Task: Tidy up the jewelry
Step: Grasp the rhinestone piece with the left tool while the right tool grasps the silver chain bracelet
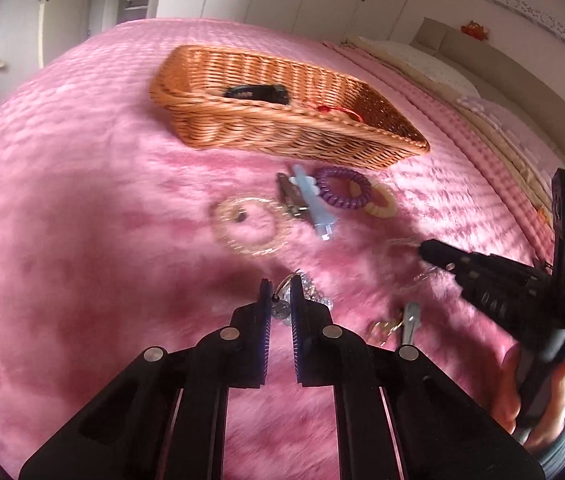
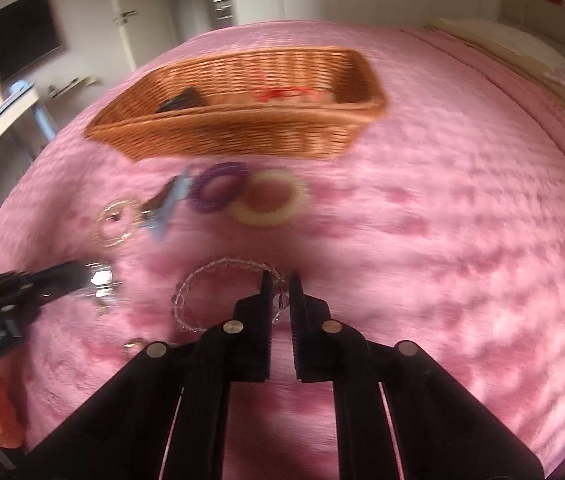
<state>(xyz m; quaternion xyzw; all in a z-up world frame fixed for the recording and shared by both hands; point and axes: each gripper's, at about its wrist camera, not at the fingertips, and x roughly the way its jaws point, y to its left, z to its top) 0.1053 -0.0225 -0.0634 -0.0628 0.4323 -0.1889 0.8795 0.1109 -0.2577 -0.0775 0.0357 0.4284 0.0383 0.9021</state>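
Still loose on the pink bed (image 1: 82,208): most of the jewelry, near side of the wicker basket (image 1: 282,136). Left gripper (image 1: 281,300) jaws narrowly apart astride a silver keyring charm (image 1: 306,292); right gripper (image 2: 280,292) jaws likewise slightly apart around a clear bead bracelet (image 2: 218,276), not clamped. Likely snags: plush pile catching beads, bracelet slipping out mid-lift, grippers colliding, being so near each other.
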